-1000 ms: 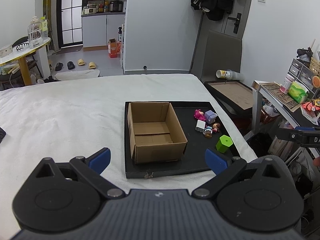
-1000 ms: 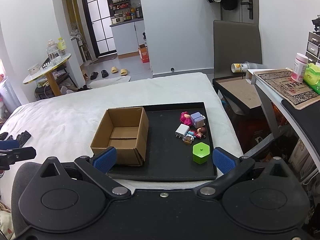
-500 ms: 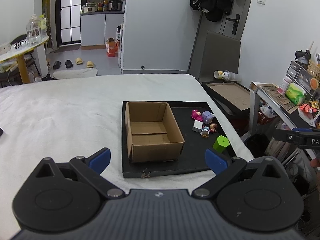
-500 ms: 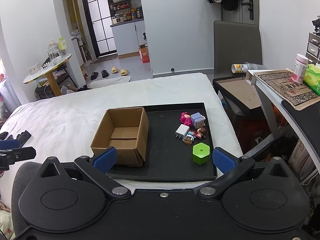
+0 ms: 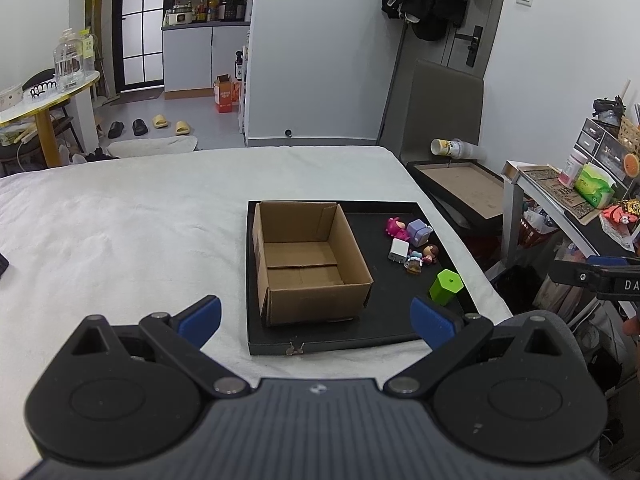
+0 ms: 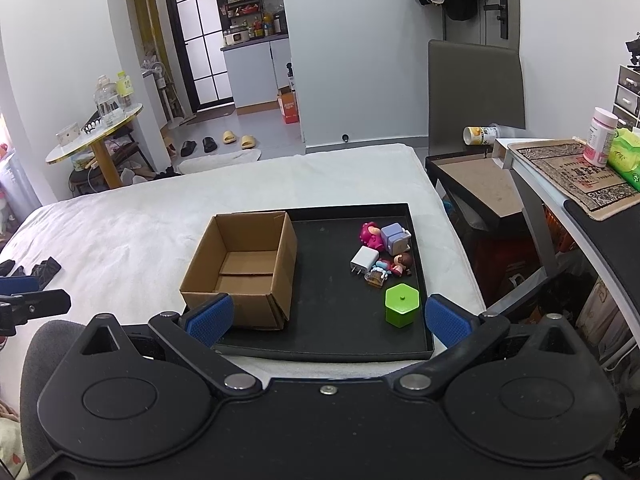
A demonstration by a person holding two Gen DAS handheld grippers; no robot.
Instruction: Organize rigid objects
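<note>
A black tray (image 5: 384,320) (image 6: 320,240) lies on a white-covered bed. On its left stands an open, empty cardboard box (image 5: 308,260) (image 6: 240,264). On its right lie a green hexagonal container (image 5: 446,286) (image 6: 402,304), a white charger plug (image 5: 398,250) (image 6: 364,259), a pink figure (image 5: 396,227) (image 6: 371,234), a lilac cube toy (image 5: 419,232) (image 6: 395,237) and small dolls (image 5: 422,256) (image 6: 390,267). My left gripper (image 5: 316,316) is open and empty, short of the tray's near edge. My right gripper (image 6: 326,320) is open and empty above the tray's near edge.
The bed's right edge drops to a dark side table (image 6: 480,184) with a tipped can (image 6: 480,135). A desk (image 6: 572,184) with a pill bottle stands at the right. Dark items (image 6: 36,270) lie on the bed's left. A grey chair back (image 5: 444,108) stands behind.
The left view has shifted slightly, with the tray and box drifting a little left in it. The right gripper has not moved. Both stay open.
</note>
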